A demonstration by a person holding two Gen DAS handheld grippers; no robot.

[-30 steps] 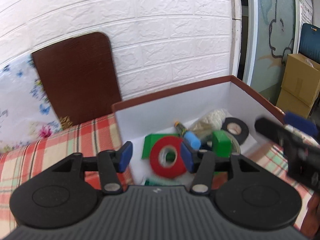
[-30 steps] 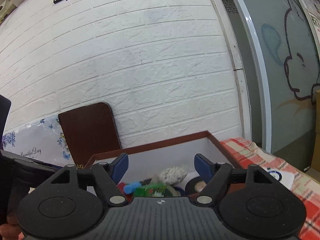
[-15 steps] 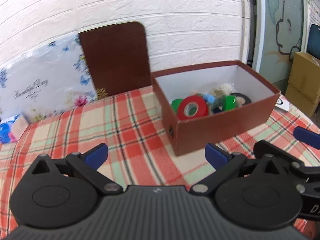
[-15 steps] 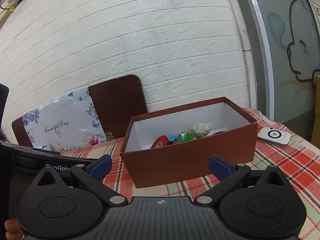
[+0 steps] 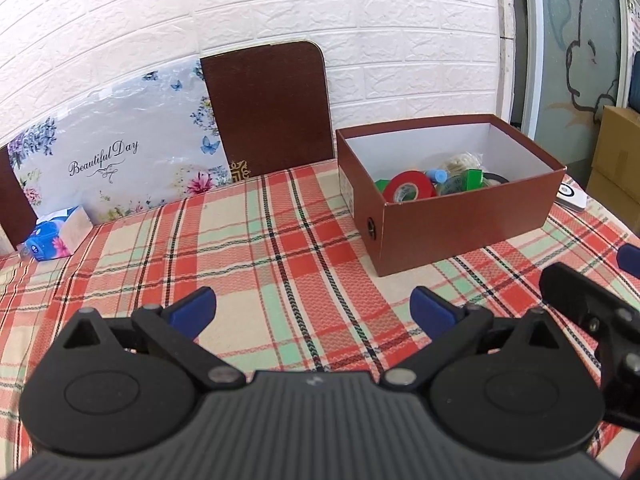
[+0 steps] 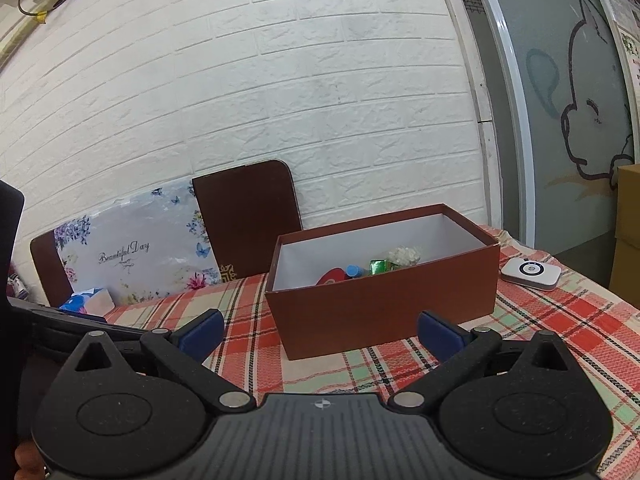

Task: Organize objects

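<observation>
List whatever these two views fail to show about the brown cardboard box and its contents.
- Brown cardboard box floor: hidden by its near wall, both views.
- Black tape roll: mostly hidden in left view; unseen in right.
- Red tape roll: only its top shows over the wall in right view.
- White bundle: too small to identify.

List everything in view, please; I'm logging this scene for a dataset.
box: 1, brown, white inside, on tablecloth
red tape roll: 1, in box
green items: several, in box
black tape roll: 1, in box
tablecloth: 1, red plaid
floral board: 1, against wall
brown boards: 2, against wall
tissue pack: 1, blue, far left
white device: 1, right of box
left tongs: open, empty
right tongs: open, empty
</observation>
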